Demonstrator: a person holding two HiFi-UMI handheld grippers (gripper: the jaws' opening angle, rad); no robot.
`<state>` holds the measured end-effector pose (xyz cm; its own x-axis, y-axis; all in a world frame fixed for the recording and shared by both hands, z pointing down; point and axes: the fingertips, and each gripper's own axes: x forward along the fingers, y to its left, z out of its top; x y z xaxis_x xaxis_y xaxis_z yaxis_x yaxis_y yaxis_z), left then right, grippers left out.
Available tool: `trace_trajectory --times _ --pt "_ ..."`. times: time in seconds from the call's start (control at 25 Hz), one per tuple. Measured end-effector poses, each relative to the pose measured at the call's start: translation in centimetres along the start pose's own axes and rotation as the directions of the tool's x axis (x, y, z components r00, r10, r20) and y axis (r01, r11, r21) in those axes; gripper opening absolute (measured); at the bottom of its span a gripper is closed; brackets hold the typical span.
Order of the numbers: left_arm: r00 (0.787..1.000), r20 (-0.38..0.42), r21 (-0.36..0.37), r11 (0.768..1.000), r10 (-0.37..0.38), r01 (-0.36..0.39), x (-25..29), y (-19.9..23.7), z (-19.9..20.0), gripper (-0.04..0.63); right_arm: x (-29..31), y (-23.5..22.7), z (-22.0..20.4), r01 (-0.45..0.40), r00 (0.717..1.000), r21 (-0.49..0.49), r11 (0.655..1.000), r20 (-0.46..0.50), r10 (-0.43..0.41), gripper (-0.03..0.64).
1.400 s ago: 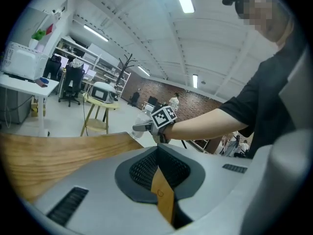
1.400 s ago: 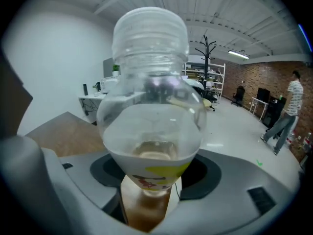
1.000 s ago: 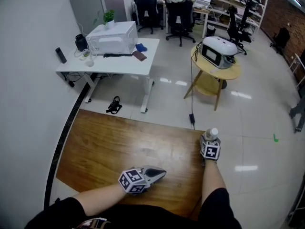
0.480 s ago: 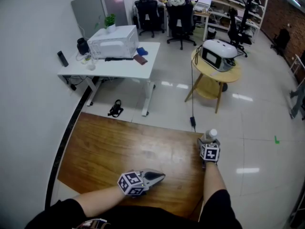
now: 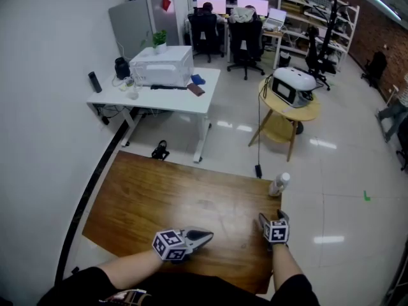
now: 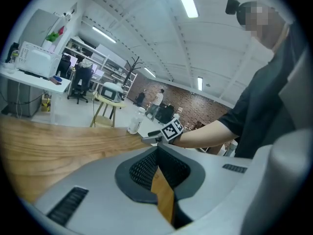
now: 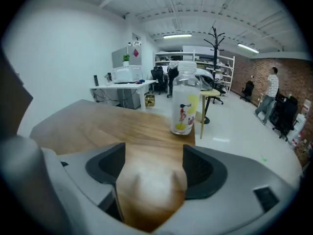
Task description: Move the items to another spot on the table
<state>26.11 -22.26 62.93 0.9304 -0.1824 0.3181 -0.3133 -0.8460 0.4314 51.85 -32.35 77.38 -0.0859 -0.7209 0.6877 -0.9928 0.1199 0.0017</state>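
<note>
The plastic bottle (image 5: 278, 184) is standing upright at the counter's (image 5: 159, 196) far right corner. The right gripper's (image 5: 271, 217) jaws are opening near it, nothing between them; the left gripper's (image 5: 208, 236) jaws are sitting together, empty.

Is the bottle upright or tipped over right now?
Upright: the bottle stands on its base near the table edge, cap on top.

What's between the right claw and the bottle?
Just bare brown wooden table, in the right gripper view. The right claw is opening its jaws, empty, short of the clear plastic bottle.
</note>
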Motion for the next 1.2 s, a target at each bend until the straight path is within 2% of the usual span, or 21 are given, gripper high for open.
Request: trace_trajectory --times 0.04,0.12,0.24,0.36,0.52,0.64,0.72,0.88,1.04,1.12,1.2 --pt "1.0 0.01 0.002 1.0 0.0 0.0 -1.0 -0.2 0.1 -0.009 -1.2 1.7 -0.5 -0.038 0.999 0.004 0.999 0.012 0.037 0.354" --pt "0.999 0.036 0.008 1.0 -0.004 0.004 -3.5 -0.4 0.3 -0.009 -4.0 5.7 -1.1 -0.13 0.991 0.029 0.991 0.04 0.128 0.159" --pt "0.998 0.057 0.038 0.999 -0.015 0.013 -8.6 -0.8 0.0 -0.009 -8.7 13.7 -1.1 -0.271 0.959 0.065 0.96 0.105 0.263 -0.009" --pt "0.998 0.062 0.07 0.997 -0.015 0.011 -15.6 -1.1 -1.5 -0.009 -13.3 23.5 -1.0 -0.373 0.92 0.054 0.926 0.152 0.362 -0.017" --pt "0.999 0.046 0.111 0.994 -0.019 0.014 -24.9 -1.2 -3.7 -0.009 -18.2 36.3 0.5 -0.469 0.865 0.037 0.882 0.222 0.45 -0.017" --pt "0.998 0.062 0.111 0.994 -0.015 0.008 -29.9 -1.9 -4.2 -0.009 -21.3 43.6 2.3 -0.54 0.818 0.019 0.841 0.247 0.52 -0.017" --pt "0.997 0.079 0.103 0.995 -0.021 0.013 -32.1 -3.2 -4.3 -0.009 -23.8 47.1 3.1 -0.583 0.783 -0.03 0.812 0.245 0.572 -0.017" --pt "0.996 0.085 0.087 0.996 -0.035 0.027 -33.5 -6.7 -5.3 -0.009 -28.9 49.9 3.8 -0.637 0.722 -0.13 0.76 0.244 0.647 -0.017" --pt "0.993 0.114 0.072 0.997 0.009 -0.017 -33.0 -10.2 -6.3 -0.009 -33.5 50.0 1.8 -0.669 0.678 -0.262 0.695 0.168 0.716 -0.017" --pt "0.991 0.135 0.047 0.998 0.026 -0.033 -32.3 -12.3 -6.7 -0.009 -36.0 49.3 0.7 -0.693 0.646 -0.285 0.662 0.163 0.746 -0.017" --pt "0.993 0.119 0.041 0.999 0.023 -0.028 -31.1 -14.5 -7.6 -0.009 -38.1 48.3 -0.6 -0.719 0.607 -0.288 0.632 0.181 0.774 -0.017"
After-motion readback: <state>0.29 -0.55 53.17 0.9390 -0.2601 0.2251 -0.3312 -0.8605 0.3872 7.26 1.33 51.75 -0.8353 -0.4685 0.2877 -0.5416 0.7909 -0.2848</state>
